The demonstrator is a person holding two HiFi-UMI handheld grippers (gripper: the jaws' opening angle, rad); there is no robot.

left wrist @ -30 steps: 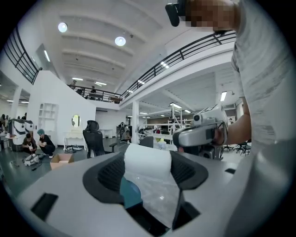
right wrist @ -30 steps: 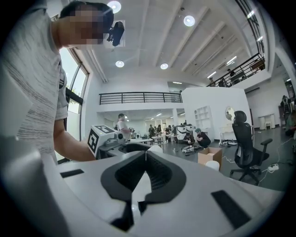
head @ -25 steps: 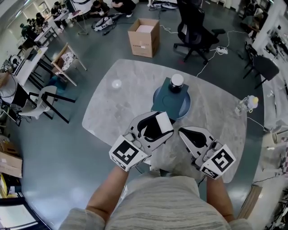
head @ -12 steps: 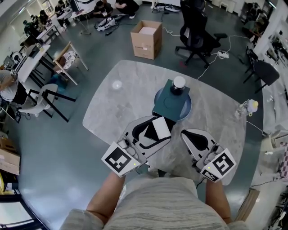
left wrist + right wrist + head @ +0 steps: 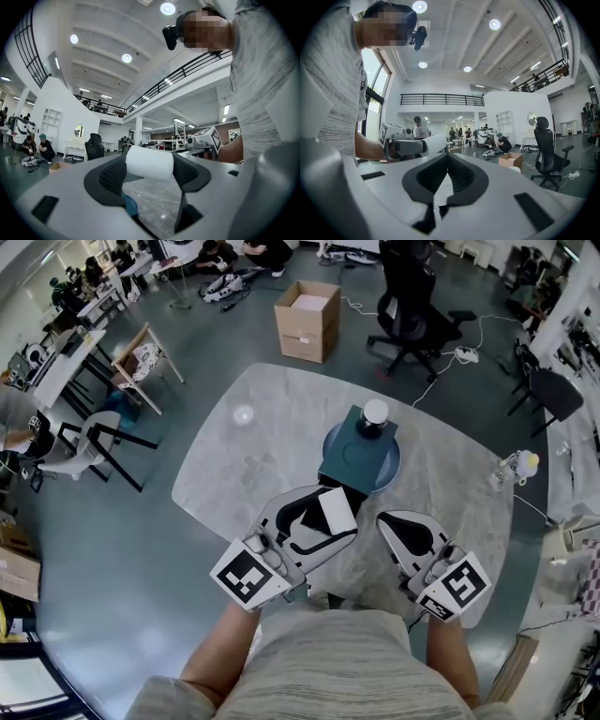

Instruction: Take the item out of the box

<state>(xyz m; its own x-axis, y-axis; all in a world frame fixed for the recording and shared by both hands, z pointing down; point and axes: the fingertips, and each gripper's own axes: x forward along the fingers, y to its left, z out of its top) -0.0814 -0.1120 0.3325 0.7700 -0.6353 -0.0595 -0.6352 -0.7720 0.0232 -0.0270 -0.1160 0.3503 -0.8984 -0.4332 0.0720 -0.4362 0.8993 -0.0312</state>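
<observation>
The white rounded block is clamped in my left tool, held over the grey marble counter near the dark teal square box on its round blue plate. My right tool, alongside, has jaws together and empty.

Grey marble table
A blue plate sits mid-surface; a small white disc lies near the far left edge.
</observation>
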